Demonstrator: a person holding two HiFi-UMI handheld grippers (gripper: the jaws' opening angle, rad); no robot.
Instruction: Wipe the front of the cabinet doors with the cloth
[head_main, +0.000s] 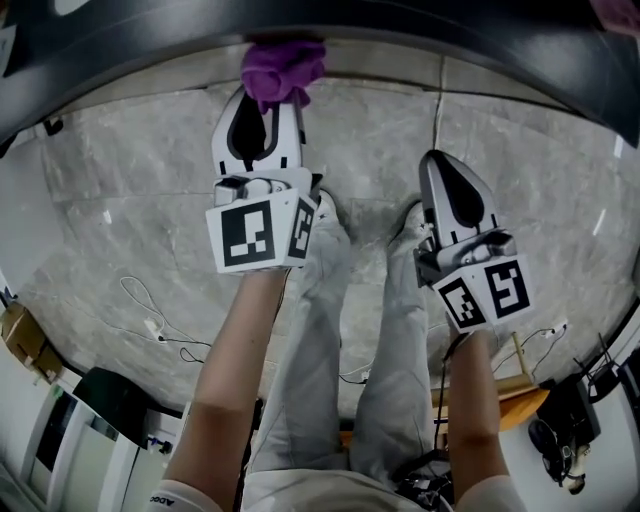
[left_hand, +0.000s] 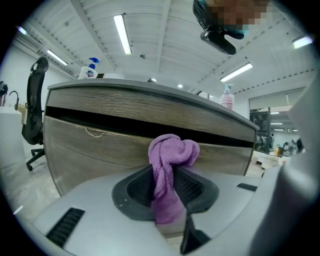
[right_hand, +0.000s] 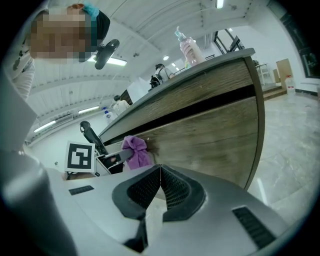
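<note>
The purple cloth (left_hand: 170, 167) is bunched into a knot and pinched between the jaws of the left hand-held gripper (left_hand: 168, 192), with a tail of it hanging down between the dark ribbed pads. The knot sits against the wood-grain cabinet door (left_hand: 95, 150), just below the dark gap that runs under the counter (left_hand: 150, 87). From the right gripper view the cloth (right_hand: 135, 149) seems to touch the door front (right_hand: 210, 135), though I cannot be sure it presses on it.

Seen from above, the left hand-held gripper (head_main: 266, 100) reaches forward with the cloth (head_main: 283, 68) at its tip, right at the counter's edge. The right hand-held gripper (head_main: 440, 165) hangs lower and to the side, well apart from the cloth and short of the cabinet. Its jaws are pressed together with nothing between them (right_hand: 159, 186). Each gripper carries its marker cube (head_main: 262, 232) toward the person's arm.

On the counter stand a white spray bottle (left_hand: 89, 70) at the left end and a pink bottle (left_hand: 227, 96) farther right. A black office chair (left_hand: 32, 115) stands beside the cabinet's left end. Below, the person's legs in grey trousers (head_main: 330, 330) stand on a pale marbled floor (head_main: 120, 200), where thin white cables (head_main: 150, 320) lie.
</note>
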